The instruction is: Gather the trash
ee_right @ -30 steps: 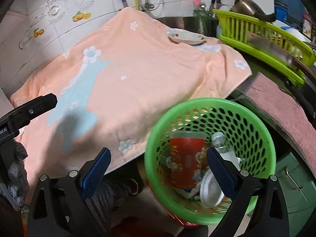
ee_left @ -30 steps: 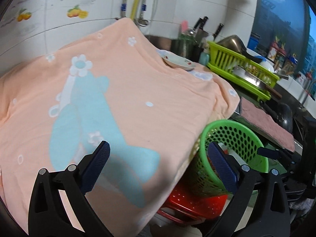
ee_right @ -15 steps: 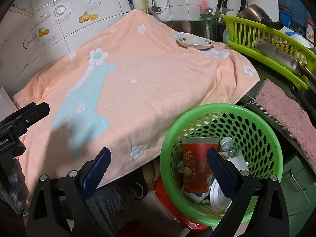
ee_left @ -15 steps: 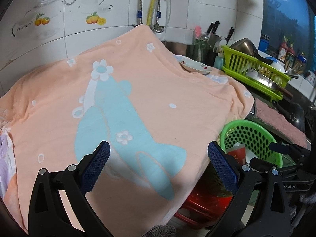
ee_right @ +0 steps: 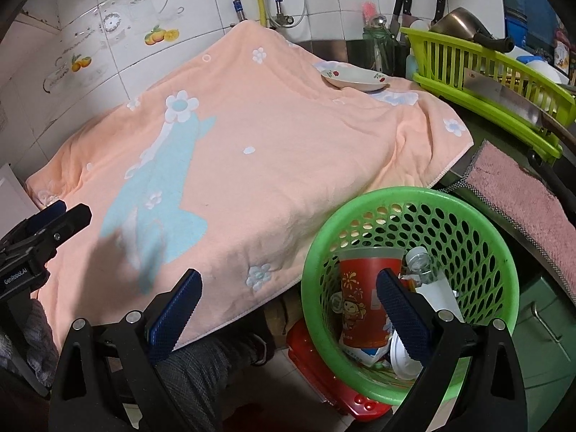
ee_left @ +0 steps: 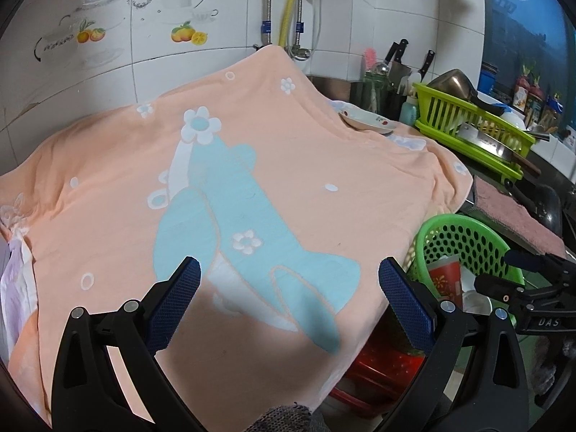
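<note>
A green perforated basket (ee_right: 478, 223) stands on the floor at the towel's front right corner. Inside it lie a red paper cup (ee_right: 363, 298), a clear plastic bottle (ee_right: 419, 264) and a white lid (ee_right: 399, 352). My right gripper (ee_right: 288, 309) hangs open over the towel's edge, its right finger above the basket, nothing between the fingers. My left gripper (ee_left: 289, 304) is open and empty above the peach towel (ee_left: 252, 180). The basket (ee_left: 464, 237) and cup (ee_left: 446, 277) lie to its right, beside the right gripper's tips (ee_left: 518, 273).
The peach towel (ee_right: 270, 151) covers the work surface, with a small flowered dish (ee_right: 354, 79) at its far corner. A lime dish rack (ee_right: 478, 72) with a pan and knife stands right. A pink cloth (ee_right: 529, 194) lies near the basket. A red stool (ee_right: 316, 363) sits under it.
Both grippers have pulled back and up from the basket, so more of the towel and wall tiles shows. Both stay open and empty.
</note>
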